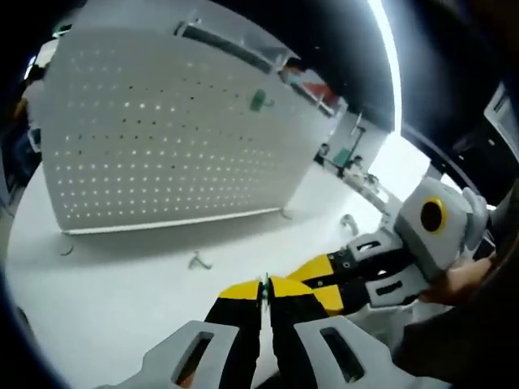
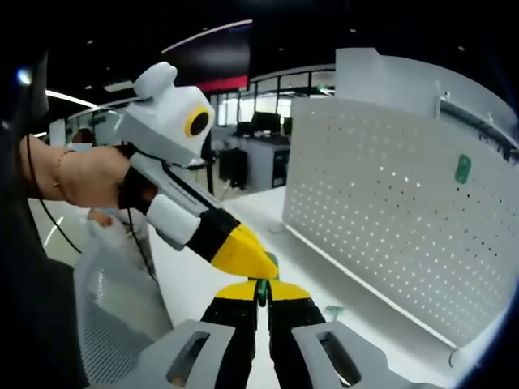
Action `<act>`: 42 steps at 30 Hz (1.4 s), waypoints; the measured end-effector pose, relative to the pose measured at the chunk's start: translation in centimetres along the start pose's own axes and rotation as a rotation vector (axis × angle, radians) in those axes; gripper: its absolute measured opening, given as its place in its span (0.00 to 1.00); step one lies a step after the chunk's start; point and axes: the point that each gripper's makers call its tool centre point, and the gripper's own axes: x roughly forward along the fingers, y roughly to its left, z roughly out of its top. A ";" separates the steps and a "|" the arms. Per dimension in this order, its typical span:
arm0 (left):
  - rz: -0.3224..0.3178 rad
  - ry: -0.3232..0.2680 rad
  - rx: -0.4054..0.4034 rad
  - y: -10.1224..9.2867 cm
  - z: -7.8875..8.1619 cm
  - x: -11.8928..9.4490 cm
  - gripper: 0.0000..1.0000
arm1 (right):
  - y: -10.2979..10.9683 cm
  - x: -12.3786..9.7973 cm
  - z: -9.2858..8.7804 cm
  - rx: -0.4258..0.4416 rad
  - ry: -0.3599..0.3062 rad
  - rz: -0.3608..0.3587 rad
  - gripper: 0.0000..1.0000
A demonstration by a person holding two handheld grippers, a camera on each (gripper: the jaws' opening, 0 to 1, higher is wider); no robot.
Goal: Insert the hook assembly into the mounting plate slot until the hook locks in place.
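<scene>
In the left gripper view, the left gripper is clenched on a small green hook, with the right gripper touching alongside (near the table's front edge). The pegboard stands behind.

In the right gripper view, the right gripper pinches the same green hook.

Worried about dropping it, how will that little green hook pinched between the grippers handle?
The green hook looks tiny and probably light, so a slight jaw slip could drop it. It seems rigid plastic, unlikely to flex. Both grippers meet at it, so pulling apart might twist it loose.
</scene>
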 end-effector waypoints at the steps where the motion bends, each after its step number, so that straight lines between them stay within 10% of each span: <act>1: -0.005 -0.007 -0.014 0.0 0.2 0.0 0.02 | -0.1 0.0 0.1 0.002 -0.003 -0.003 0.01; 36: 0.012 -0.016 -0.091 0.0 0.4 -0.3 0.03 | 0.0 -0.2 1.0 -0.085 -0.032 -0.024 0.01; 42: 0.008 -0.010 -0.013 0.0 0.1 -0.3 0.03 | 0.1 -0.1 0.6 0.013 -0.019 0.008 0.00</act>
